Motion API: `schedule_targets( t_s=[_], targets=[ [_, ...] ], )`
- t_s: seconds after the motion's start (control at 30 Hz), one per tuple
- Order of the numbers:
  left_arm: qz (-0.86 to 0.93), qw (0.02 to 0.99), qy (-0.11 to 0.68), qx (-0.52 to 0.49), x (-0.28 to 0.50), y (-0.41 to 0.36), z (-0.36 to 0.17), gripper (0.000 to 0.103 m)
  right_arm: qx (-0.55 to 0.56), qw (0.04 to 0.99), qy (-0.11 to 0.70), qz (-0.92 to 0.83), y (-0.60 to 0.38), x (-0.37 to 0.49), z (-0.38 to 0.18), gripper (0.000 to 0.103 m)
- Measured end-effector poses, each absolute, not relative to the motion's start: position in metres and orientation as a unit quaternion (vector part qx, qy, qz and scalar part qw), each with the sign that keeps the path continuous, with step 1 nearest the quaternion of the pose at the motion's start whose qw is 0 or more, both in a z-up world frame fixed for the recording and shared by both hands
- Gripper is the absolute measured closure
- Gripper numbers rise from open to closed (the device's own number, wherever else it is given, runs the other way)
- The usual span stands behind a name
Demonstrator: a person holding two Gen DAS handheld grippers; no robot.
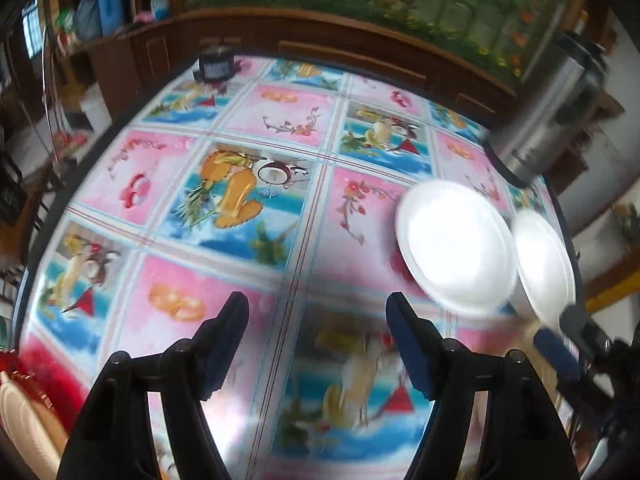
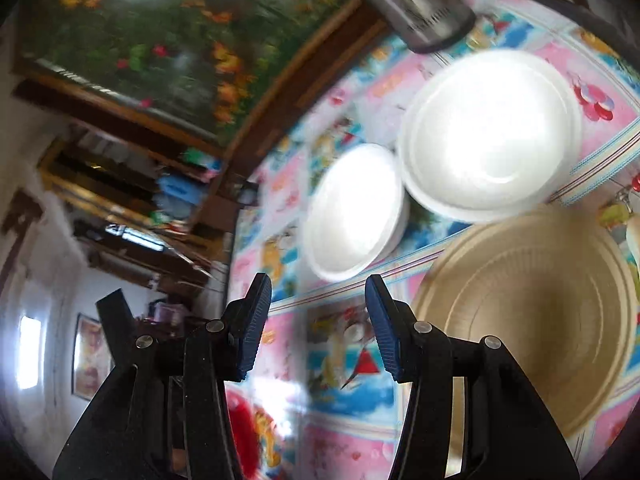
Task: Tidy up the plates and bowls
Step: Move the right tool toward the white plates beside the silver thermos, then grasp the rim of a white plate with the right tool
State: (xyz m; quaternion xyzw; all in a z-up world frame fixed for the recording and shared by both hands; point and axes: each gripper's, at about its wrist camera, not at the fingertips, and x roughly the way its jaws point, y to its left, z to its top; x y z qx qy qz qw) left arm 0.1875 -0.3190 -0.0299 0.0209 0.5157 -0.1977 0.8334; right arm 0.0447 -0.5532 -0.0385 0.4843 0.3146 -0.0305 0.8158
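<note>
Both jaws apart, empty: left gripper (image 1: 316, 312), right gripper (image 2: 318, 292). White bowls (image 2: 490, 132) probably light, brittle, slippery; best pinched at near rim.

Steel flask (image 1: 548, 108) at far table edge; dark jar (image 1: 216, 65) on fruit-print tablecloth (image 1: 280, 208).

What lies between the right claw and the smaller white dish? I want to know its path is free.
Only bare patterned tablecloth, seen in the right wrist view. The right claw is open and empty; the smaller white dish sits ahead, and the tan plate lies off to the side.
</note>
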Motion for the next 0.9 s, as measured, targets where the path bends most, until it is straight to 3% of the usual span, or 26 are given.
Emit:
schedule_targets(
  t_s=[0.4,0.7,0.8,0.9],
  targets=[
    [-0.216,0.793,0.569,0.026,0.236,-0.368,-0.061,0.032,0.513,0.782,0.348,-0.062,-0.581,0.077,-0.063,0.054],
    [-0.251,0.79,0.558,-0.025,0.239,-0.357,-0.042,0.032,0.515,0.781,0.341,-0.089,-0.588,0.081,-0.071,0.054],
    [-0.26,0.781,0.566,-0.025,0.24,-0.366,-0.046,0.031,0.518,0.782,0.332,-0.104,-0.59,0.081,-0.076,0.068],
    [-0.259,0.775,0.576,-0.023,0.242,-0.375,-0.057,0.031,0.521,0.779,0.333,-0.104,-0.59,0.082,-0.081,0.07]
  ],
)
